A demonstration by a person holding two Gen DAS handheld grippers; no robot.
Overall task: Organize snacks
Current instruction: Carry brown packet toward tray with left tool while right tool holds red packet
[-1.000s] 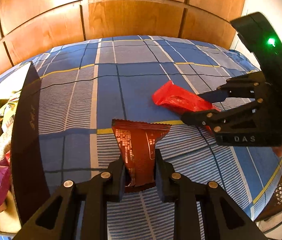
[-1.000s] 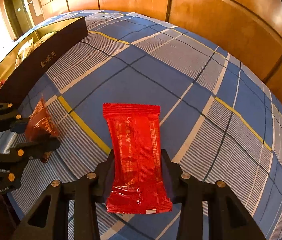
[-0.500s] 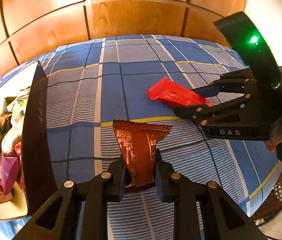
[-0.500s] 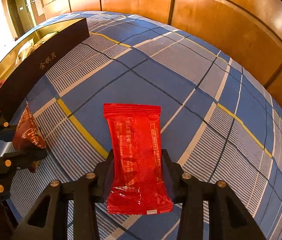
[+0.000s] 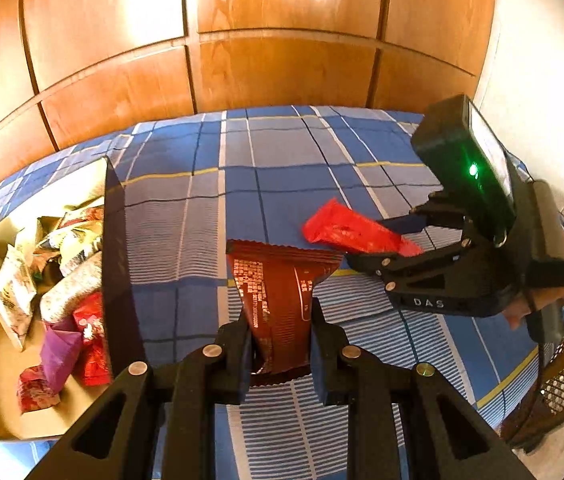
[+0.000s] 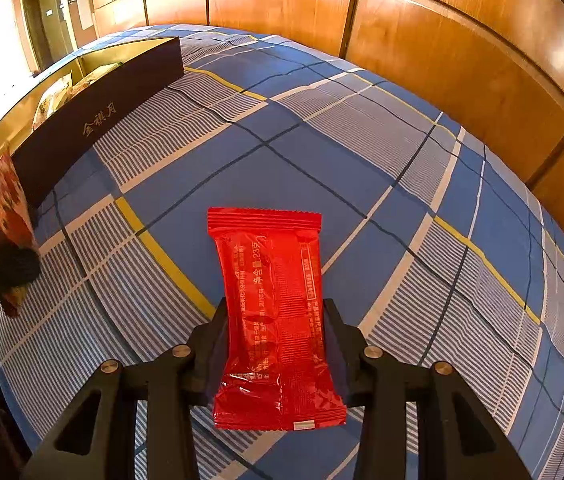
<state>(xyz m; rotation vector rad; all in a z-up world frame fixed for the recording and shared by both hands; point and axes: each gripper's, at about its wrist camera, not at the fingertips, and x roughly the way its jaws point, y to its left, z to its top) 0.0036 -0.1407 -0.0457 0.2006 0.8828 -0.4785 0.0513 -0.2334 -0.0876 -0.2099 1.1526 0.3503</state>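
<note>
Both tongs were clamped on snacks: the left tongs point(image 5: 279, 344) pinched a brown packet point(image 5: 282, 284), the right tongs point(image 6: 275, 346) a red packet point(image 6: 273, 312), each held clear above the checked cloth point(image 6: 322, 168). An open box point(image 5: 115, 272) holding other snacks lay left of the left tongs. The carrying step seemed underway; next, each packet needed bringing over the box wall before release.

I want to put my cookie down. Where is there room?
The blue checked cloth is bare between the dark gold-lined box and the wooden wall panels. The box's snack pile is crowded.
</note>
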